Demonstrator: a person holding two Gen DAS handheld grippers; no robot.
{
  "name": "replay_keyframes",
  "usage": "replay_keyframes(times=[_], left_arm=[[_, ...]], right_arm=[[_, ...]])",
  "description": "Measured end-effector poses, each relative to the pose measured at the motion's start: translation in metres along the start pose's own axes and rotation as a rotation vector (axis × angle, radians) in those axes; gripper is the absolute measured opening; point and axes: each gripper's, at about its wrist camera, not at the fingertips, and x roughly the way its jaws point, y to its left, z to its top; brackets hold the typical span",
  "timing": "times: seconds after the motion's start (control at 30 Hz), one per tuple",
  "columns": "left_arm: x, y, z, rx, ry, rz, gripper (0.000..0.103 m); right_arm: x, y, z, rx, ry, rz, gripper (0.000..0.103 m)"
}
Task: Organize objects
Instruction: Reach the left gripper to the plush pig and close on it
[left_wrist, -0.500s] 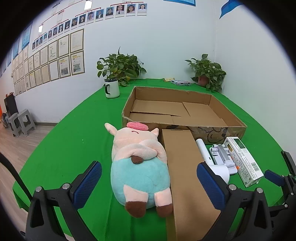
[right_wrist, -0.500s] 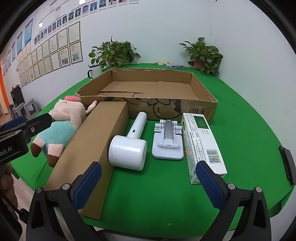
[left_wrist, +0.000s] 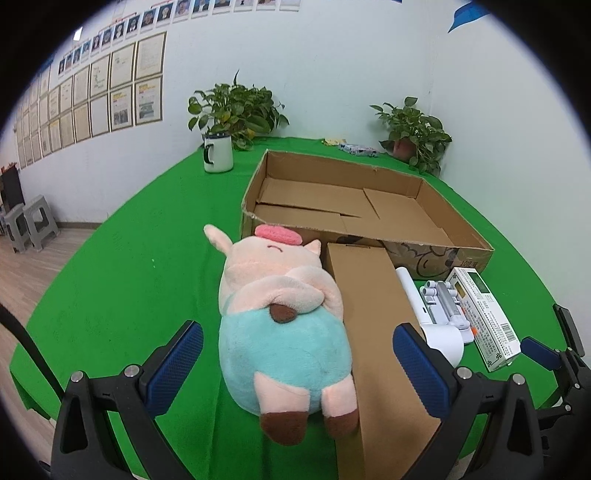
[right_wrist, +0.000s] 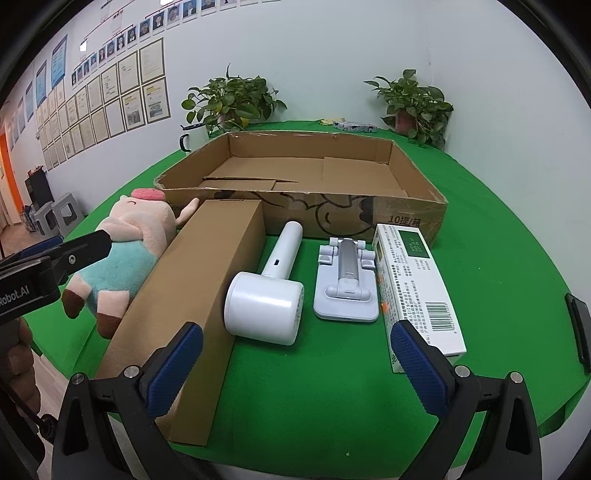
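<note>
A plush pig (left_wrist: 284, 325) in teal lies on the green table, also in the right wrist view (right_wrist: 125, 254). My left gripper (left_wrist: 295, 365) is open, its jaws standing either side of the pig's lower body. A long brown box (right_wrist: 195, 291) lies beside the pig. A white handheld device (right_wrist: 266, 295), a white folding stand (right_wrist: 345, 284) and a white-green carton (right_wrist: 413, 284) lie in a row. My right gripper (right_wrist: 295, 365) is open and empty, short of them. A large open cardboard tray (right_wrist: 413, 218) stands behind, empty.
A white mug (left_wrist: 218, 153) and two potted plants (left_wrist: 413, 129) stand at the table's back. A small packet (left_wrist: 358, 148) lies near the far edge. Grey stools (left_wrist: 29, 225) stand on the floor at left. The table's front edge is close under both grippers.
My left gripper has moved slightly forward toward the pig. The right gripper and the objects have not visibly moved.
</note>
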Motion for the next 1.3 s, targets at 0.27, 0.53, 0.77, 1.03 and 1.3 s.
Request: replay_keyframes(times=[0.27, 0.53, 0.77, 1.03, 1.3], left_arm=[[0.024, 0.017, -0.004, -0.062, 0.089, -0.061, 0.102], [0.049, 0.028, -0.014, -0.106, 0.176, -0.105, 0.090], [0.041, 0.038, -0.016, -0.112, 0.166, -0.145, 0.075], [0.021, 0.068, -0.021, -0.132, 0.145, -0.156, 0.072], [-0.003, 0.090, -0.043, -0.139, 0.123, -0.169, 0.072]], right_arm=[[0.004, 0.008, 0.005, -0.016, 0.007, 0.031, 0.102], [0.004, 0.014, 0.008, -0.024, 0.012, 0.079, 0.102], [0.002, 0.025, 0.014, -0.035, 0.010, 0.140, 0.102], [-0.006, 0.054, 0.035, -0.091, -0.018, 0.265, 0.102], [-0.005, 0.110, 0.073, -0.138, 0.013, 0.463, 0.102]])
